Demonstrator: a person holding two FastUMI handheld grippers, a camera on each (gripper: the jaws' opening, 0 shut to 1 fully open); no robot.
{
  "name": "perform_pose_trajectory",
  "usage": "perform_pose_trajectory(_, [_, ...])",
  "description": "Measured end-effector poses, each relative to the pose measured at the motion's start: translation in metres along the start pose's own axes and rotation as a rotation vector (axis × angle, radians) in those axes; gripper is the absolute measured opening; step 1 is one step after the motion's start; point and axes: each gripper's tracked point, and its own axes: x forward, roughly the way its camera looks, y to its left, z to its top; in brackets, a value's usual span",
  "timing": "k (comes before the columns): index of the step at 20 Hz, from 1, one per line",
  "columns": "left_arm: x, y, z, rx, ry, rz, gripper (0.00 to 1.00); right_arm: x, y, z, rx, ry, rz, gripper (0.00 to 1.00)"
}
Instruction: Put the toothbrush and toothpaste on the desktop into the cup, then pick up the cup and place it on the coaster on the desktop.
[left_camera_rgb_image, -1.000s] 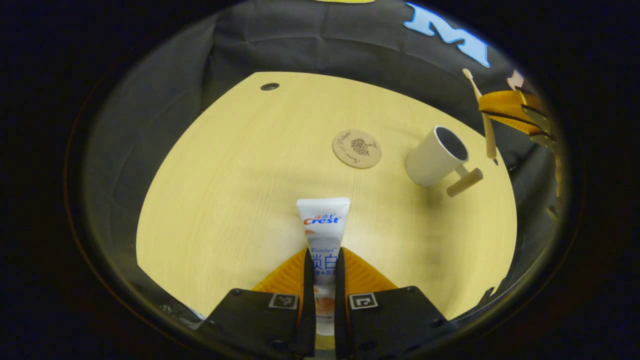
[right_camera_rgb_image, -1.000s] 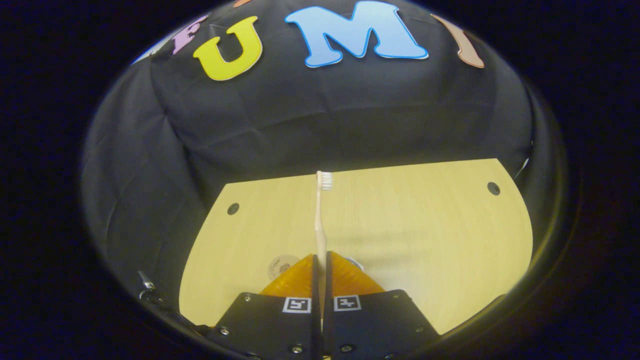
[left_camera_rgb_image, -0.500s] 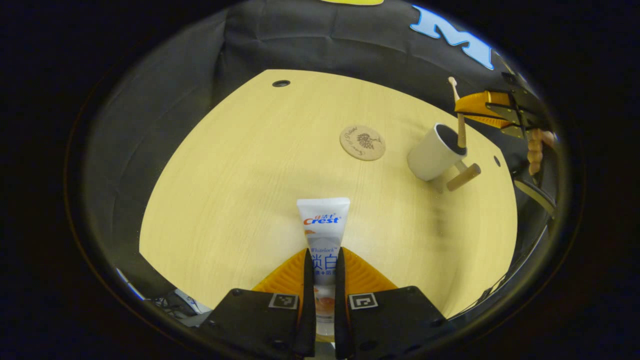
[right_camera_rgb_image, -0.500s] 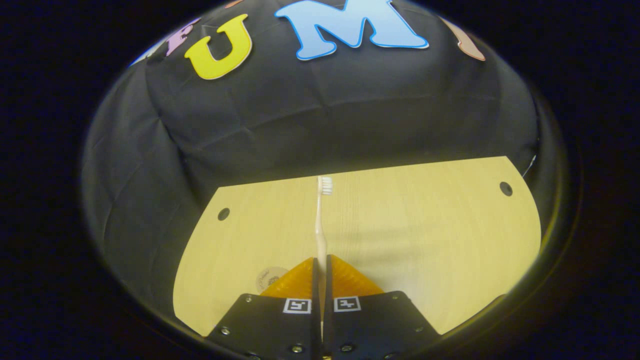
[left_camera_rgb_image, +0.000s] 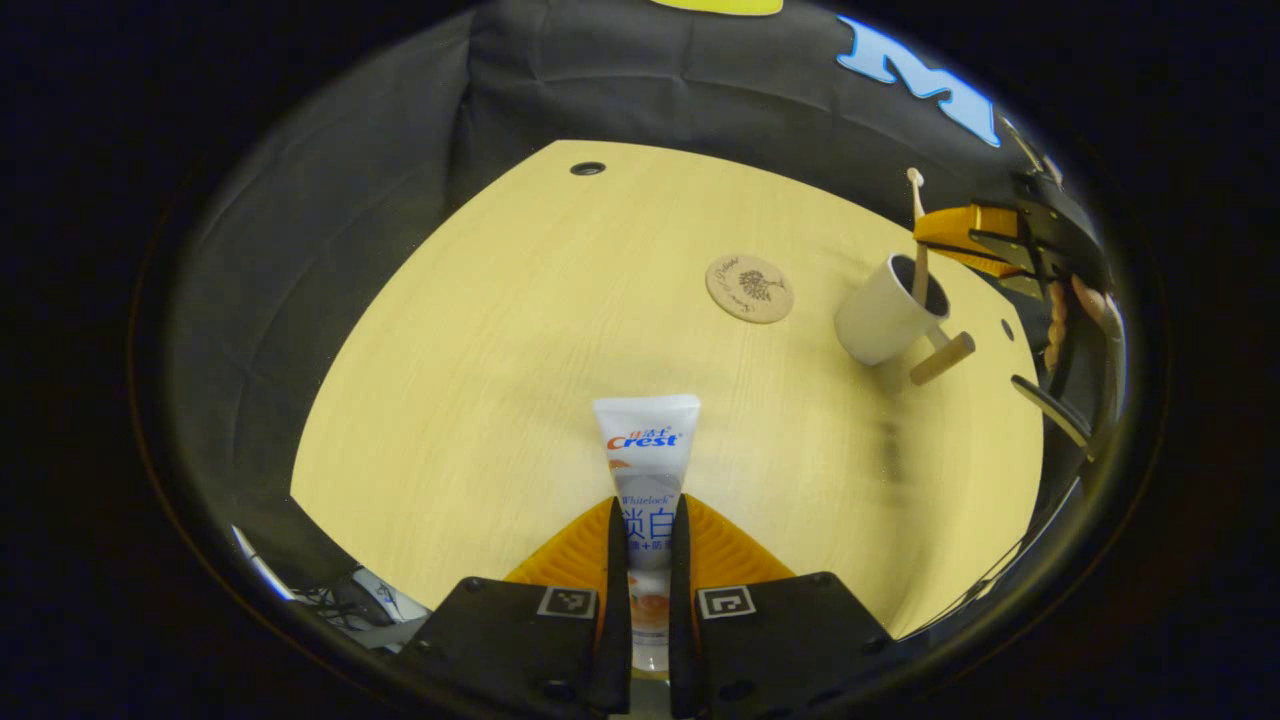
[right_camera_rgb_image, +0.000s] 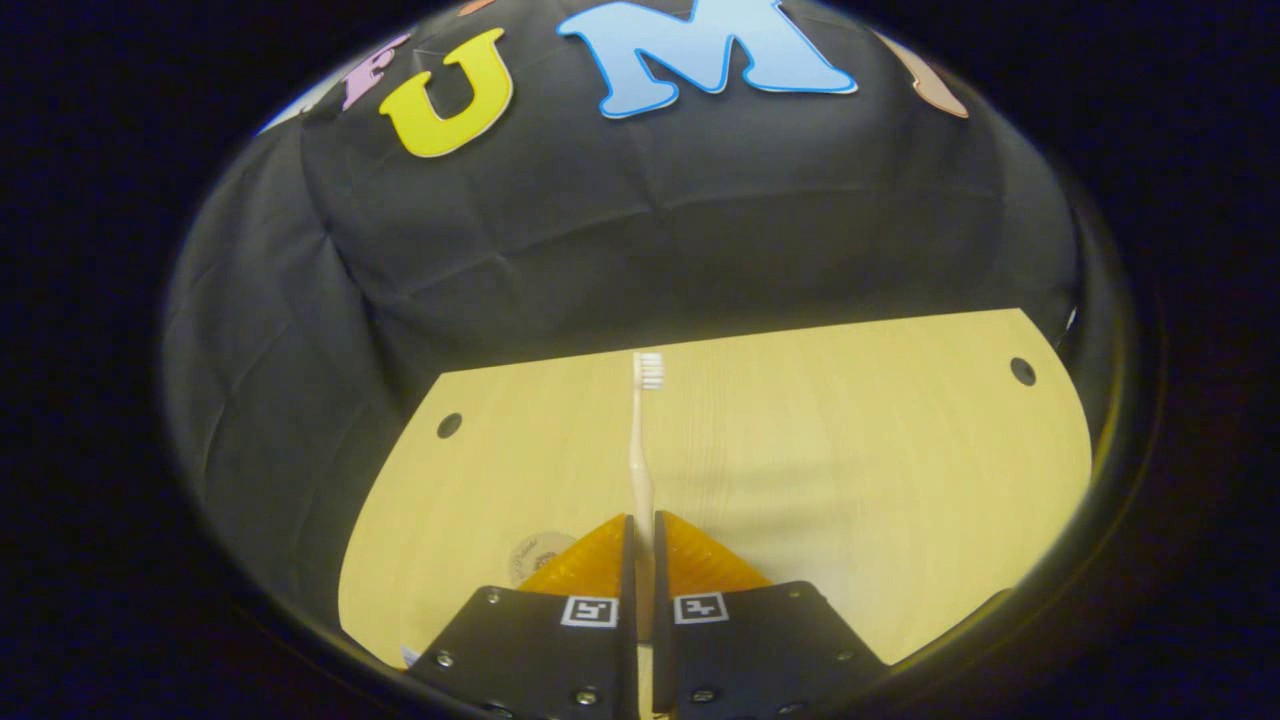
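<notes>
My left gripper (left_camera_rgb_image: 647, 505) is shut on a white toothpaste tube (left_camera_rgb_image: 647, 450), held above the near part of the pale wooden desk (left_camera_rgb_image: 500, 350). Far right on the desk stands the white cup (left_camera_rgb_image: 880, 315) with a wooden handle (left_camera_rgb_image: 940, 357). A round wooden coaster (left_camera_rgb_image: 749, 288) lies just left of it. The toothbrush (left_camera_rgb_image: 919, 265) stands upright with its lower end inside the cup, and my right gripper (left_camera_rgb_image: 975, 235) grips it above the rim. In the right gripper view, the toothbrush (right_camera_rgb_image: 638, 440) runs up from my right gripper (right_camera_rgb_image: 643, 520), bristles at the far end.
A hand (left_camera_rgb_image: 1085, 300) holds the right gripper at the desk's far right edge. Cable holes (left_camera_rgb_image: 587, 168) (right_camera_rgb_image: 1022, 371) mark the desk's back corners. Part of the coaster (right_camera_rgb_image: 533, 555) peeks out left of my right fingers. Cables (left_camera_rgb_image: 370, 605) hang off the near left edge.
The toothbrush came down from beside the cup until its lower end sat inside it. My left gripper kept the toothpaste and drifted, so the cup and coaster slid slightly rightward in its view.
</notes>
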Motion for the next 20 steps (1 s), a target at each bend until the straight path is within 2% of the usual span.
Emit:
perform_pose_trajectory(3, [0.001, -0.007, 0.002, 0.004, -0.011, -0.006, 0.23, -0.010, 0.001, -0.003, 0.003, 0.000, 0.010, 0.11])
perform_pose_trajectory(8, [-0.002, -0.014, 0.016, 0.023, -0.044, -0.022, 0.23, -0.028, -0.004, -0.011, 0.017, 0.003, 0.014, 0.11])
perform_pose_trajectory(12, [-0.002, -0.026, 0.046, 0.034, -0.083, -0.045, 0.23, -0.047, -0.016, -0.023, 0.030, 0.008, 0.004, 0.11])
perform_pose_trajectory(20, [-0.022, -0.095, 0.116, 0.099, -0.191, -0.213, 0.23, -0.084, -0.056, -0.058, 0.114, 0.022, -0.052, 0.11])
